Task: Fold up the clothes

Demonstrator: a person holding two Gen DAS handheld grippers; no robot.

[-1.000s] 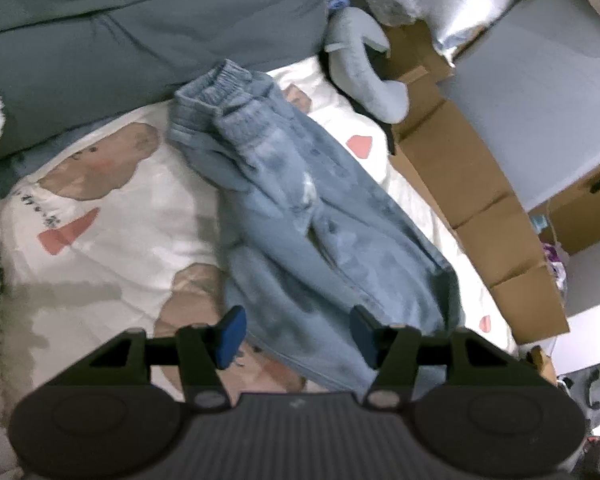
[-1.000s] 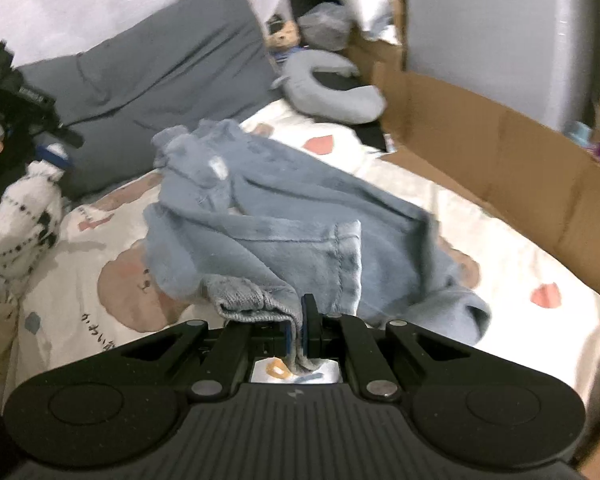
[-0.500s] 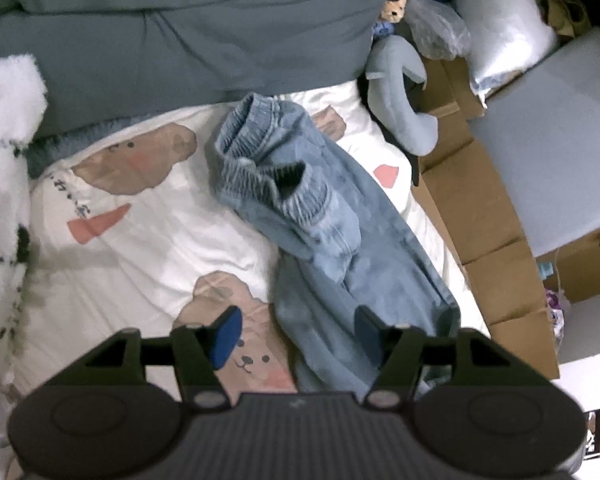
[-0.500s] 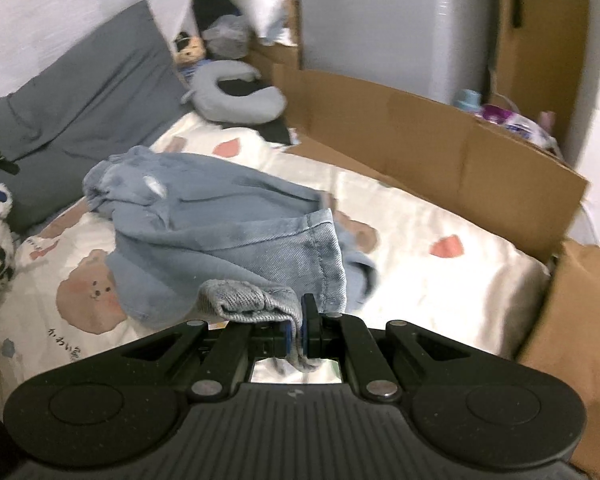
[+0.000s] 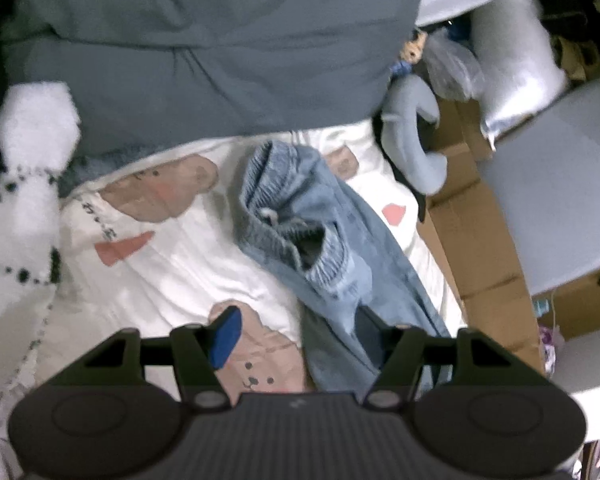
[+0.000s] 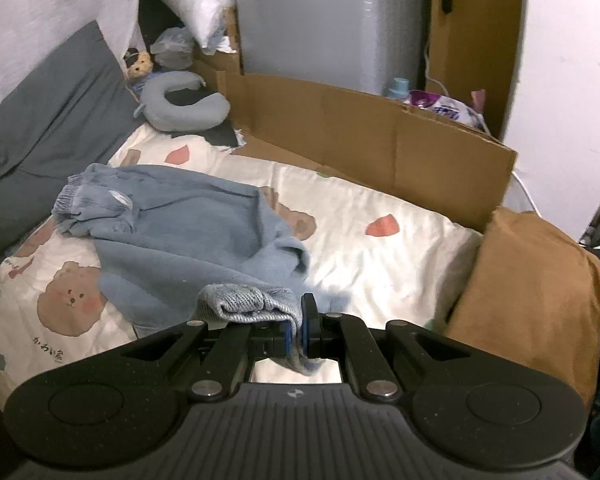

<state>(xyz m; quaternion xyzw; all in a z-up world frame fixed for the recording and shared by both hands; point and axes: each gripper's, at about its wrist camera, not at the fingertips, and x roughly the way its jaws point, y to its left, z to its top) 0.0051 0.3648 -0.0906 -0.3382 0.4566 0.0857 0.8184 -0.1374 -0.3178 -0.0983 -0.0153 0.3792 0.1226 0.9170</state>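
While right gripper [image 6: 295,330] clamps jeans [image 6: 188,236] hem, left gripper [image 5: 296,334] gapes empty, sheet [image 6: 380,248] script unreadable.

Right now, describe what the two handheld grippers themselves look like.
Both match: the left gripper and right gripper have a black ribbed body with two round discs, angular black linkage arms with silver pivot screws, and blue fingertip pads. No cables, hands or sleeves show.

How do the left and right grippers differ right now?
The left gripper has its jaws apart and empty, above the bear-print sheet; the right gripper has its jaws shut. The left holds nothing; the right pinches a ribbed cuff of the blue pants. Both have black bodies and blue pads.
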